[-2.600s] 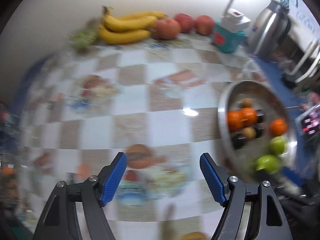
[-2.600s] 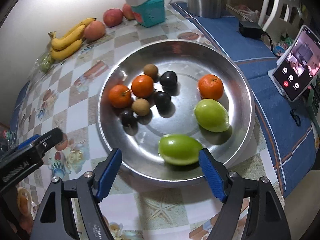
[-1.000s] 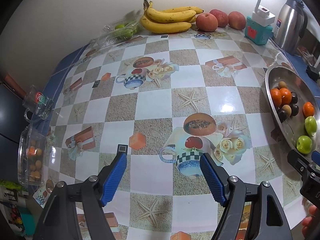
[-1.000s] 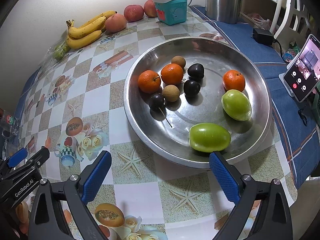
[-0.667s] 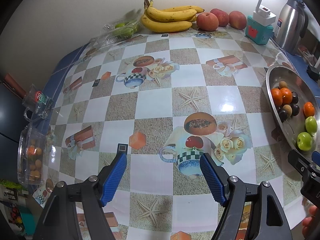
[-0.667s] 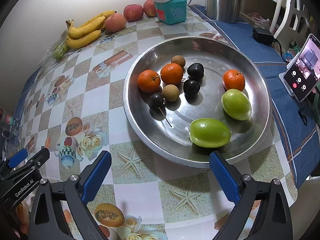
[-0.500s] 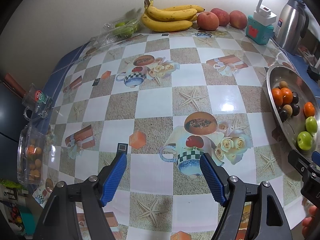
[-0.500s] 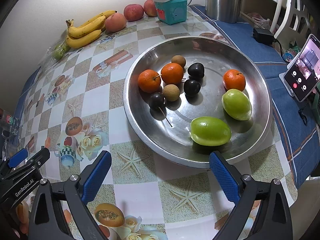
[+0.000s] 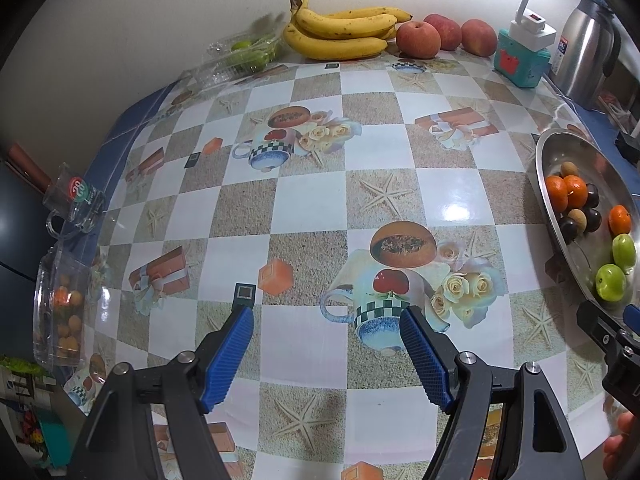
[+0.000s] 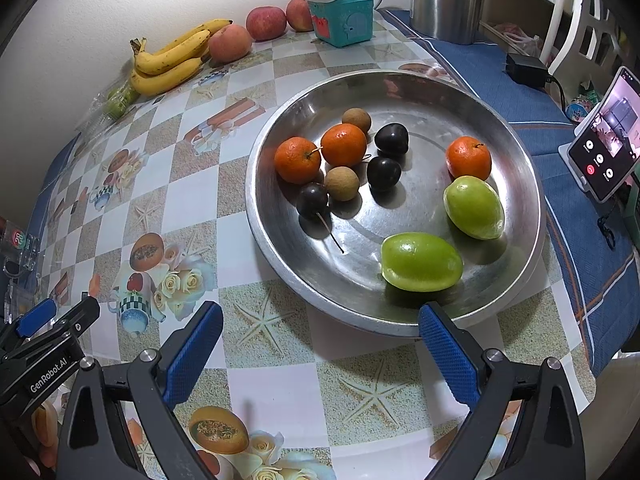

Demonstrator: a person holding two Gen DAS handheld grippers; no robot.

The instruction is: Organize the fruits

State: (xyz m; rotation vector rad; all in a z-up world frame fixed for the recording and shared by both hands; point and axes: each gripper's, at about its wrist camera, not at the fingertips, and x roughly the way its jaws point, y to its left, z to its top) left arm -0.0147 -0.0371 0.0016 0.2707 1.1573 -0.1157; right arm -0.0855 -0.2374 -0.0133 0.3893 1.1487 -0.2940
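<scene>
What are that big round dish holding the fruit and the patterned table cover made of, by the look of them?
The dish looks like metal, probably stainless steel: silvery, with a brushed sheen and blurred reflections of the fruit on it. The table cover looks like glossy plastic or oilcloth, though the material is not certain: printed checks, teacups and starfish, with a bright lamp glare on its smooth surface.

Plain white wall [image 9: 160, 20] behind table [image 9: 312, 200]

Bare tablecloth [image 9: 312, 200] lies open left of the steel bowl [image 10: 520, 168]; bananas [image 9: 340, 32] line the wall.
</scene>
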